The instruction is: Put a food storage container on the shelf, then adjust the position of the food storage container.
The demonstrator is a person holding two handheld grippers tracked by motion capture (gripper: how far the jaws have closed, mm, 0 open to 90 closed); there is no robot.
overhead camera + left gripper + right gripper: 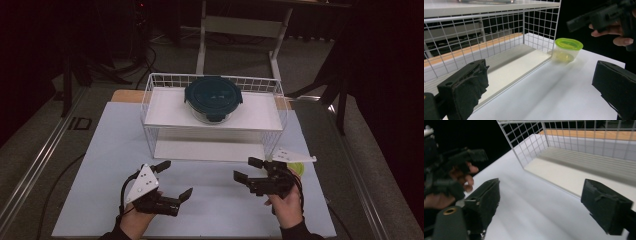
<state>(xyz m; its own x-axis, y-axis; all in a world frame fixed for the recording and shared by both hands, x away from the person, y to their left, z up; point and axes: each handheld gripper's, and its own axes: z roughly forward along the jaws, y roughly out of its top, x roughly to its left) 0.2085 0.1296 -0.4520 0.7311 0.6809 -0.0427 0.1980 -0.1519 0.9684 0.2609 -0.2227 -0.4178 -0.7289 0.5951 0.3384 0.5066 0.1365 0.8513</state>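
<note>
Both tongs, left [173, 180] and right [248, 168], gape (holding nothing).

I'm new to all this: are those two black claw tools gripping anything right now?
No, nothing is held. The left gripper and right gripper both hover open above the white table, jaws spread with nothing between them.

A desk [100, 165] with a flat, pale white top and a strip of light wood along its far edge carries everything. A white wire-mesh rack [150, 100] with two white shelf boards stands directly on it toward the far side. On the rack's upper shelf [165, 107] rests a round clear container with a dark teal lid [213, 97]. Just beside the rack's right front corner, a small clear plastic tub with a lime-green lid [567, 50] sits upright on the desk.
</note>
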